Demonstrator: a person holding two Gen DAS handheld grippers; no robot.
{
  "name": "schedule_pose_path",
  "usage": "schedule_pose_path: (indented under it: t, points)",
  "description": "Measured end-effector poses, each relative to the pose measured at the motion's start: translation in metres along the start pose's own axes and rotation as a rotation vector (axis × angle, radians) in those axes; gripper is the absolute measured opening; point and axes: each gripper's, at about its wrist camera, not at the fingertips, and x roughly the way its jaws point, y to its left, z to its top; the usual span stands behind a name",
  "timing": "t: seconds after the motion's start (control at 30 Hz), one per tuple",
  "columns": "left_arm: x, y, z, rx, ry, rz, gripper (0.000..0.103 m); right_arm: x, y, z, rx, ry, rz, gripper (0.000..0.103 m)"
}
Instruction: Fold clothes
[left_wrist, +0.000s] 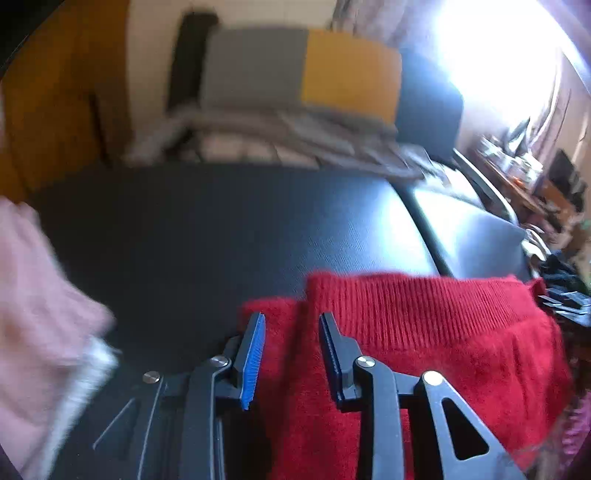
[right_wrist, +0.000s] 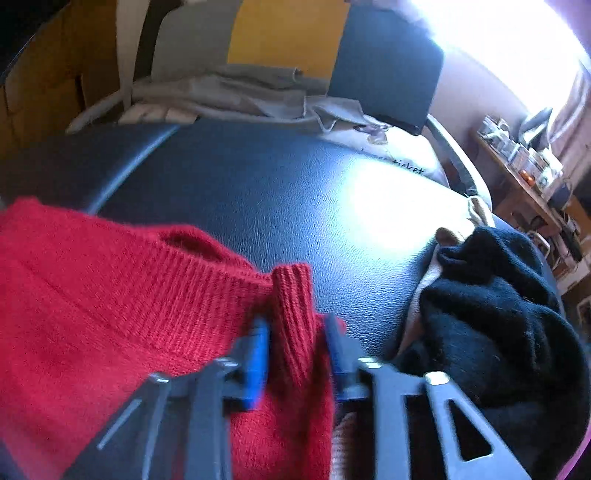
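Red sweater (left_wrist: 424, 332) of fuzzy knit lies on a black leather-look cushioned surface (left_wrist: 221, 229), along that surface's near edge. Its body is plain, soft and slightly hairy; a broad ribbed band runs along its far edge, and in the right wrist view that band curves around an opening where a fold of the knit gapes. At its right end a narrow ribbed piece stands up from the cloth, like a cuff or a collar end; which it is cannot be told.

Going left to right: a blurred pink garment (left_wrist: 40, 314) lies at the surface's left edge, apart from the sweater. The left gripper (left_wrist: 291, 354) hangs over the sweater's left part, jaws about half apart with red cloth seen in the gap; the pads do not appear to press on it. The right gripper (right_wrist: 295, 358) sits at the sweater's right end, jaws likewise about half apart, with the upright ribbed piece between them; the picture is blurred there, and the pads seem just clear of the knit. Right of it, a crumpled black garment (right_wrist: 491, 306) rests on a beige cloth (right_wrist: 428, 280) near the surface's right edge.

Beyond the far edge, grey clothes (right_wrist: 240, 92) are heaped.
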Motion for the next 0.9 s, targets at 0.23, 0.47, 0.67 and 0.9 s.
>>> schedule_pose_path:
  t: [0.23,0.47,0.67,0.9]
  points:
    - [-0.034,-0.063,-0.044,0.136,-0.047,-0.096,0.03,-0.053,0.049,-0.008,-0.1,-0.137,0.128,0.064]
    - [-0.023,-0.081,-0.113,0.236,0.057,-0.078,0.032,-0.046,0.084,-0.09,-0.08,0.007,0.189,0.072]
    - [-0.038,-0.061,-0.128,0.145,0.056,-0.121,0.033,-0.077,0.087,-0.159,0.002,-0.164,0.164,0.073]
    - [-0.068,-0.009,-0.112,-0.091,0.038,-0.319,0.034,-0.08,0.092,-0.148,-0.015,-0.086,0.167,0.08]
